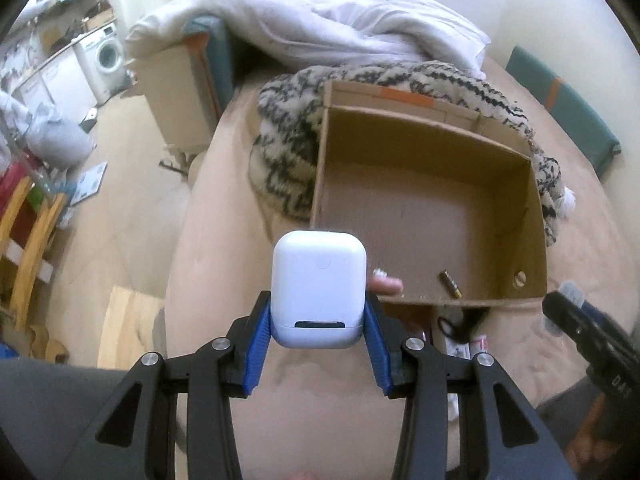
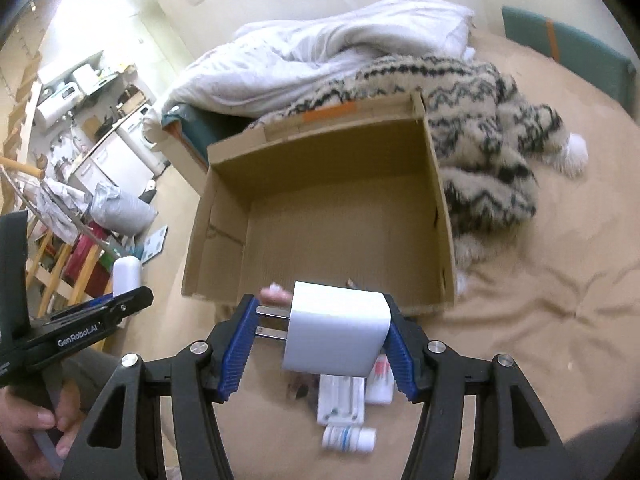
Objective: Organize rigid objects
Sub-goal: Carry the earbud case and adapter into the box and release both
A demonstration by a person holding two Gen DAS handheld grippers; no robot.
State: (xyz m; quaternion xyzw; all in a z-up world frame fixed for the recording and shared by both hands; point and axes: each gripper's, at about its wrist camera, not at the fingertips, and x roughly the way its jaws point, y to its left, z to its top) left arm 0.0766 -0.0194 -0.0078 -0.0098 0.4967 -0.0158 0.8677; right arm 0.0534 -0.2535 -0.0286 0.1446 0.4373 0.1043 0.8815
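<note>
My left gripper (image 1: 318,332) is shut on a white earbuds case (image 1: 319,288), held above the bed just short of the near left corner of an open cardboard box (image 1: 532,216). A battery (image 1: 450,284) lies on the box floor near the front wall. My right gripper (image 2: 322,344) is shut on a white plug charger (image 2: 338,330), its two prongs pointing left, held just in front of the box's (image 2: 440,216) near wall. In the right wrist view the left gripper (image 2: 120,300) with the case (image 2: 127,276) shows at the left.
A small white bottle (image 2: 348,438), a flat white packet (image 2: 342,400) and a tube (image 2: 380,380) lie on the tan bedsheet under the right gripper. A patterned fleece blanket (image 2: 484,148) and white duvet (image 1: 320,20) lie behind the box. The floor drops off left of the bed.
</note>
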